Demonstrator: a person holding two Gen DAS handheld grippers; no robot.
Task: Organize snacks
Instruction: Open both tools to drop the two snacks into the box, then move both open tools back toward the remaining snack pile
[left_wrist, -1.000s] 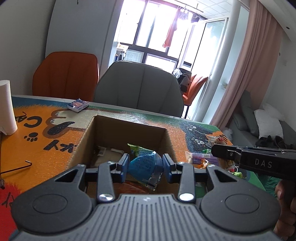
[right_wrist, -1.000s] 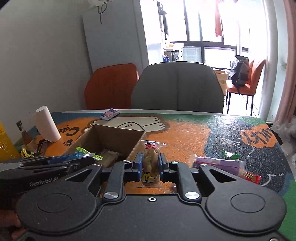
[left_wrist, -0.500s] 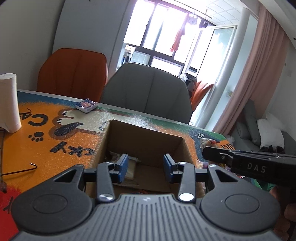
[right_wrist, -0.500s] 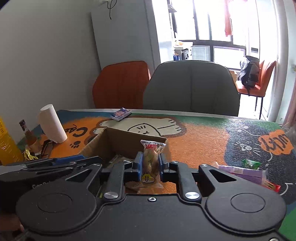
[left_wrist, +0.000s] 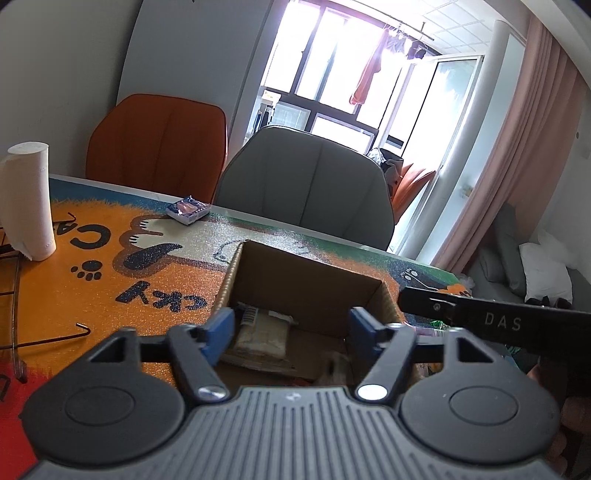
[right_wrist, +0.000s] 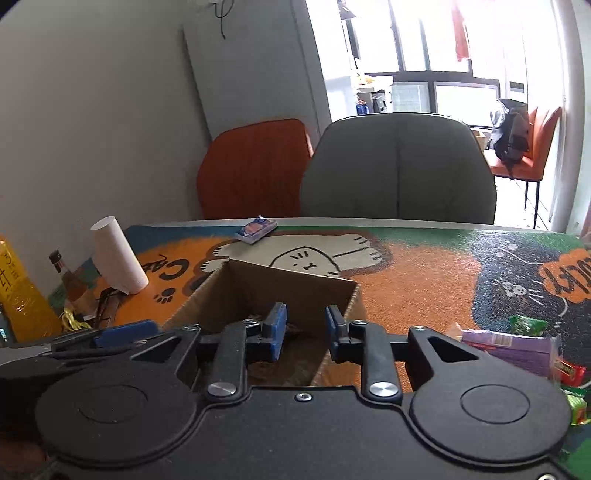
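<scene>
The worktop (right_wrist: 424, 266) is covered by a cartoon-cat mat, and an open cardboard box (left_wrist: 306, 280) is set on it. Both grippers are held over the box. The left gripper (left_wrist: 291, 326) is seen with its jaws opening wide and nothing between them; the right gripper (right_wrist: 306, 325) is likewise opening, with nothing between its pads. Wrapped snacks (left_wrist: 258, 334) are lain inside the box, and loose snack packets (right_wrist: 517, 339) are left just right of it.

Bright dining room

A grey chair (left_wrist: 306, 184) and an orange chair (left_wrist: 159, 147) are set behind the table (right_wrist: 424, 280); daylight is admitted through tall windows (left_wrist: 332, 74) (pink curtain (left_wrist: 532, 147) alongside).
</scene>
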